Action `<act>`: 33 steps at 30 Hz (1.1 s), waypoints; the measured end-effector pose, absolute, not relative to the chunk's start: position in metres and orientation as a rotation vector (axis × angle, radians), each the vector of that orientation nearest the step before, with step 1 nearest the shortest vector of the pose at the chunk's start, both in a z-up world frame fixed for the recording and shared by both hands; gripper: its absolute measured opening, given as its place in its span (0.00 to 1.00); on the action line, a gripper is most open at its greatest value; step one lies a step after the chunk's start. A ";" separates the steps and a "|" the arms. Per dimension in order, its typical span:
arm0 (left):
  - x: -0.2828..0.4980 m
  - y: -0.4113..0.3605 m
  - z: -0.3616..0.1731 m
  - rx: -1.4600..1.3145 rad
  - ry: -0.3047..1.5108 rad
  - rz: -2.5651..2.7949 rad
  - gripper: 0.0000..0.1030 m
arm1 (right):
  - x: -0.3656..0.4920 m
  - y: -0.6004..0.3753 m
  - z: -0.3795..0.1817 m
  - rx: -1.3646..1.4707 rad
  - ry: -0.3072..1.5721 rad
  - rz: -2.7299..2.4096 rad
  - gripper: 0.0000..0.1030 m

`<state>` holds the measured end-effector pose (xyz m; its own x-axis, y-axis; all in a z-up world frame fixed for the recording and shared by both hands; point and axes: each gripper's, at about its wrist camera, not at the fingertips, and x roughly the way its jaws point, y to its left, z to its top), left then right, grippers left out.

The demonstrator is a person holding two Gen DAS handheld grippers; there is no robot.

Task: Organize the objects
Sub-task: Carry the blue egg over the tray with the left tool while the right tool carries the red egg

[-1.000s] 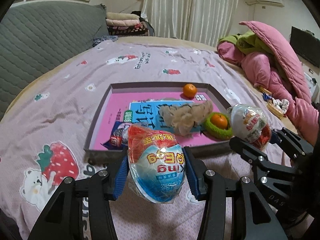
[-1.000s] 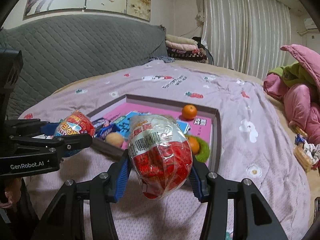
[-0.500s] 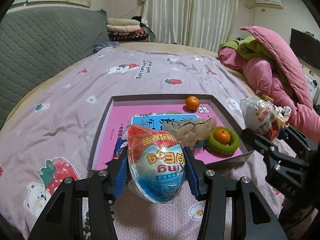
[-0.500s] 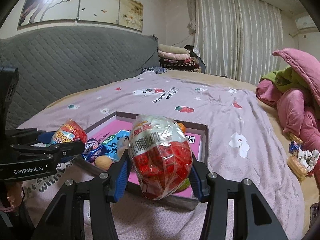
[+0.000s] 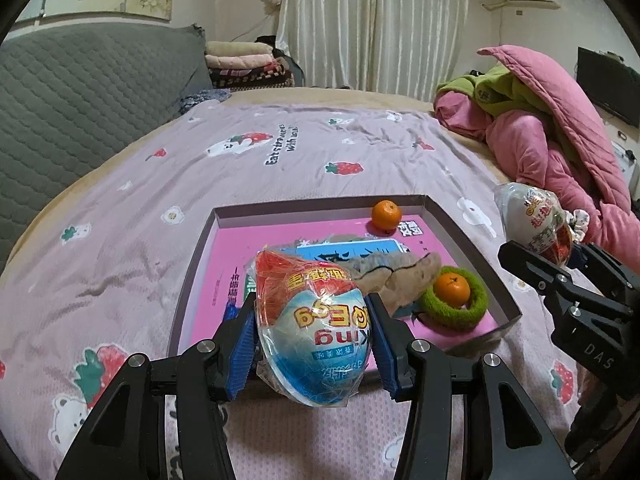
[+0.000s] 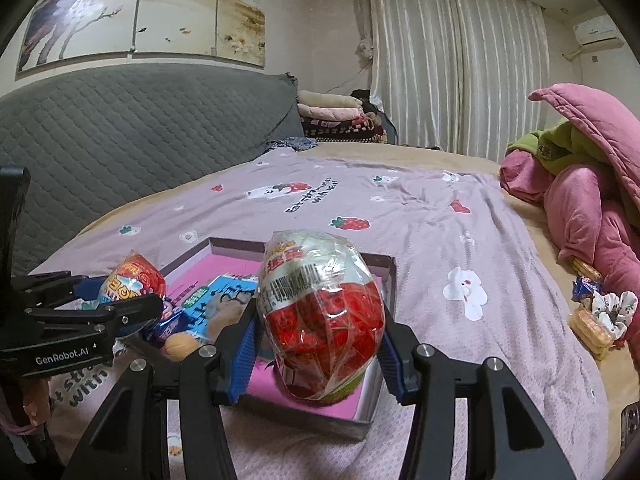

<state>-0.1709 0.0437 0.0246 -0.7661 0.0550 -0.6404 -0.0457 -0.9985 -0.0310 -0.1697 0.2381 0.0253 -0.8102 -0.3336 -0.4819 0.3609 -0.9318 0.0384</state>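
Observation:
My left gripper (image 5: 312,340) is shut on a blue and red wrapped toy egg (image 5: 314,328), held above the near edge of a shallow box (image 5: 192,272) with a pink floor. My right gripper (image 6: 316,332) is shut on a red and white wrapped toy egg (image 6: 320,312), also above the box (image 6: 372,424). Each view shows the other gripper with its egg: the right one (image 5: 536,224) at the right, the left one (image 6: 132,280) at the left. Inside the box lie a blue booklet (image 5: 344,252), a beige cloth (image 5: 400,276), a loose orange (image 5: 386,213) and an orange (image 5: 452,286) in a green ring (image 5: 456,308).
The box sits on a bed with a lilac strawberry-print sheet (image 5: 280,148). A pink and green quilt heap (image 5: 552,128) lies at the right, snack packets and a scrunchie (image 6: 600,312) at its foot. A grey quilted headboard (image 6: 120,140) rises at the left.
Both grippers drew back from the box and rose a little with their eggs; the box now looks farther away and more of the bed shows.

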 end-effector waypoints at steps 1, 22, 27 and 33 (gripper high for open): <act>-0.174 0.043 0.025 -1.053 -0.023 2.902 0.51 | -0.172 0.239 0.025 0.702 0.070 -2.684 0.51; -0.249 0.025 0.011 -1.071 -0.055 2.921 0.51 | -0.231 0.233 -0.005 0.810 0.195 -2.720 0.51; -0.264 0.027 -0.002 -1.117 -0.066 2.907 0.51 | -0.243 0.229 -0.010 0.832 0.194 -2.703 0.51; -0.275 0.028 -0.013 -1.155 -0.070 2.899 0.51 | -0.253 0.217 -0.021 0.869 0.243 -2.673 0.51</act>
